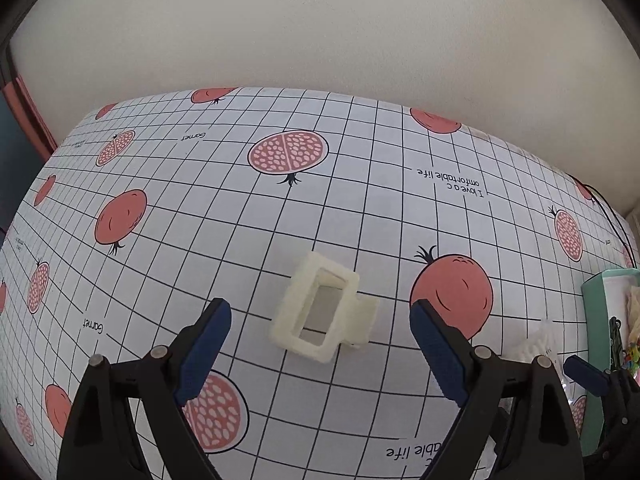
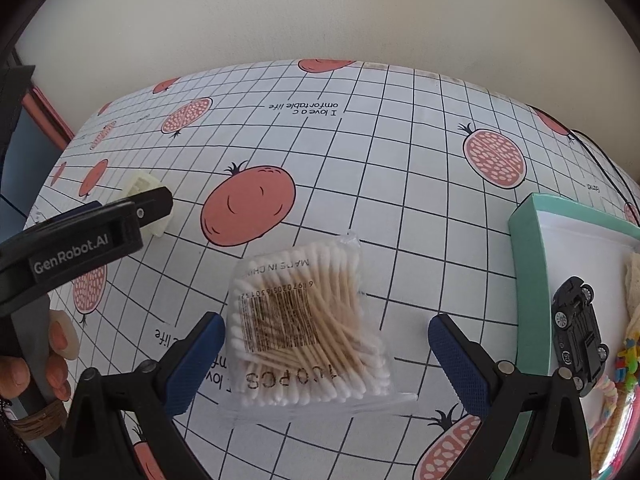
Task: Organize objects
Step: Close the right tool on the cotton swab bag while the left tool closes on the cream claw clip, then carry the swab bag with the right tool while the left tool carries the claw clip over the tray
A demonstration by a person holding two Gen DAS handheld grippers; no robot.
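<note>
A cream hair claw clip (image 1: 320, 312) lies on the pomegranate-print tablecloth (image 1: 240, 220), just ahead of my left gripper (image 1: 320, 320), which stands open with the clip between the lines of its blue fingers. In the right wrist view a clear bag of cotton swabs (image 2: 308, 332) lies flat between the spread fingers of my right gripper (image 2: 326, 334), which is open. The left gripper (image 2: 132, 216) shows there from the side, partly hiding the claw clip (image 2: 140, 186). A mint green box (image 2: 532, 280) at the right holds a black toy car (image 2: 578, 332).
The box (image 1: 596, 308) also holds colourful small items (image 2: 626, 364) and a pale cloth-like thing. A hand (image 2: 36, 364) grips the left tool's handle at the lower left. A plain wall rises behind the table's far edge. A thin black cable (image 2: 604, 156) runs along the right edge.
</note>
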